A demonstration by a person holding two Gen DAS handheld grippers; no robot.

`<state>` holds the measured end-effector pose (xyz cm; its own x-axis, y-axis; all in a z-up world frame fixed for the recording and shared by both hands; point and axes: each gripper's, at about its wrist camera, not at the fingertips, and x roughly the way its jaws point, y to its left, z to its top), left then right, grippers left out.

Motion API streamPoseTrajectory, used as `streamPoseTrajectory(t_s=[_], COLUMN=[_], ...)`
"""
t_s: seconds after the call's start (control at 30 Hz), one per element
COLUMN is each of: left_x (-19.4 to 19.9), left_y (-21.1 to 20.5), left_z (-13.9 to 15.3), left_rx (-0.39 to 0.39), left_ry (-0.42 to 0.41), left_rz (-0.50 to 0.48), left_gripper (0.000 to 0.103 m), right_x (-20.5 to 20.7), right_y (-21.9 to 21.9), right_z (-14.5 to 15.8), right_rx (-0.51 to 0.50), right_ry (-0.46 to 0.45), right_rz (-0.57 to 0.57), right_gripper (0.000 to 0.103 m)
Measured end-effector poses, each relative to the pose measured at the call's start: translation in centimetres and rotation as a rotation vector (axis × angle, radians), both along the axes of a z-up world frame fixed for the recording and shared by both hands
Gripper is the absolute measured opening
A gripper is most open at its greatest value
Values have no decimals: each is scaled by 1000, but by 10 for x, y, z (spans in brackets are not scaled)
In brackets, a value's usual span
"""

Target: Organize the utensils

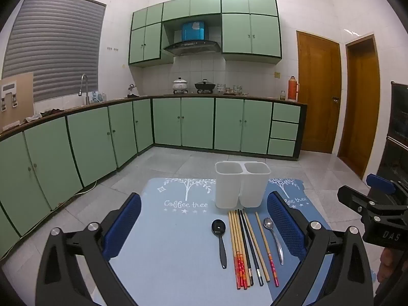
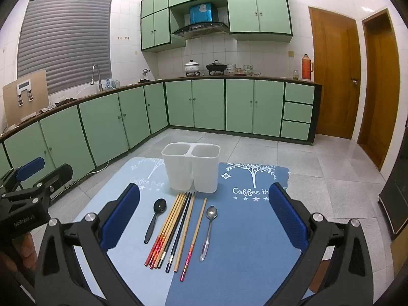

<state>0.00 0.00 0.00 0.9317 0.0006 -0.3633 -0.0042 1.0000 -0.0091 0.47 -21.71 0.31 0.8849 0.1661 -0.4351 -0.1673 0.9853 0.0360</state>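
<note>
A white two-compartment utensil holder (image 1: 241, 185) (image 2: 191, 167) stands upright on blue mats (image 1: 165, 242) (image 2: 242, 242). In front of it lie a black spoon (image 1: 219, 239) (image 2: 155, 219), a bundle of several chopsticks (image 1: 242, 247) (image 2: 170, 229), one separate red-tipped chopstick (image 1: 266, 247) (image 2: 195, 237) and a metal spoon (image 1: 274, 237) (image 2: 208, 229). My left gripper (image 1: 204, 227) is open and empty above the mat, short of the utensils. My right gripper (image 2: 204, 221) is open and empty, also short of them. Each gripper shows at the edge of the other's view.
The mats lie on a small table over a grey tiled floor. Green kitchen cabinets (image 1: 178, 122) (image 2: 204, 104) run along the back and left walls. Wooden doors (image 1: 318, 91) (image 2: 334, 71) stand at the right. A dark appliance (image 1: 397, 132) is at the far right.
</note>
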Motion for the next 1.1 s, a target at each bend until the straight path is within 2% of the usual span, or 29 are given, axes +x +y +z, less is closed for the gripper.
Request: streamPoseTrajectory(t_s=[0.23,0.43,1.1], left_x=[-1,0,2], left_y=[2,-2,1], left_z=[1,-9,-8], left_rx=[7,13,9], left_ry=[-6,-7,-5], left_rz=[8,3,2], left_gripper=[97,97,97], right_x=[0,0,0], right_y=[0,0,0], right_z=[0,0,1], right_rx=[4,5,6], right_ry=[-1,-2,-3], right_rz=[0,0,0], right_gripper=[98,98,98])
